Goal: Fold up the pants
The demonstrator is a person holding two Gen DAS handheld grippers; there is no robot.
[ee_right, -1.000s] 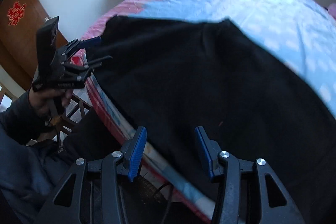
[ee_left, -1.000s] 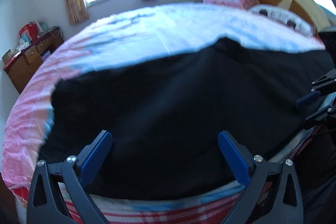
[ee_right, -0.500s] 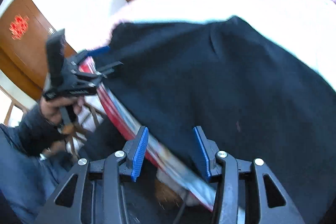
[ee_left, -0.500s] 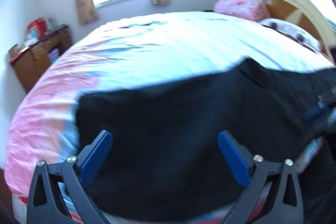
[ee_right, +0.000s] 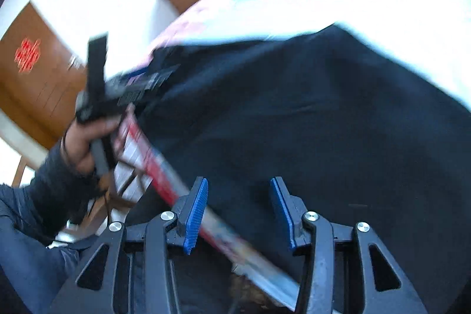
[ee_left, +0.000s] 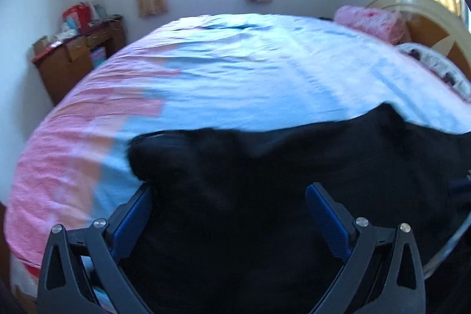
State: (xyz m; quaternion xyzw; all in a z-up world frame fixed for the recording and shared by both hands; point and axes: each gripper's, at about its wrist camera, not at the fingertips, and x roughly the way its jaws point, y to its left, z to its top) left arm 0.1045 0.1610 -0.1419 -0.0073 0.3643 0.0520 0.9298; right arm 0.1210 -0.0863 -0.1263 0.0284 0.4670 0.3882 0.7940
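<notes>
Black pants (ee_left: 265, 181) lie spread along the near edge of the bed; they also show in the right wrist view (ee_right: 309, 114). My left gripper (ee_left: 228, 214) is open, its blue fingers straddling the cloth near the pants' left end. It also shows in the right wrist view (ee_right: 129, 84), held in a hand at the pants' left edge. My right gripper (ee_right: 240, 211) is open and holds nothing, over the bed's edge, with the pants' hem between and ahead of its fingers.
The bed (ee_left: 235, 64) has a light blue and pink sheet. A pink pillow (ee_left: 368, 19) and a headboard (ee_left: 426, 16) are at the far right. A wooden cabinet (ee_left: 79, 55) stands at the left wall. A wooden door (ee_right: 32, 78) is behind the hand.
My left gripper has moved forward and right over the pants, whose left end now looks bunched. My right gripper has shifted along the bed edge. Both stay open.
</notes>
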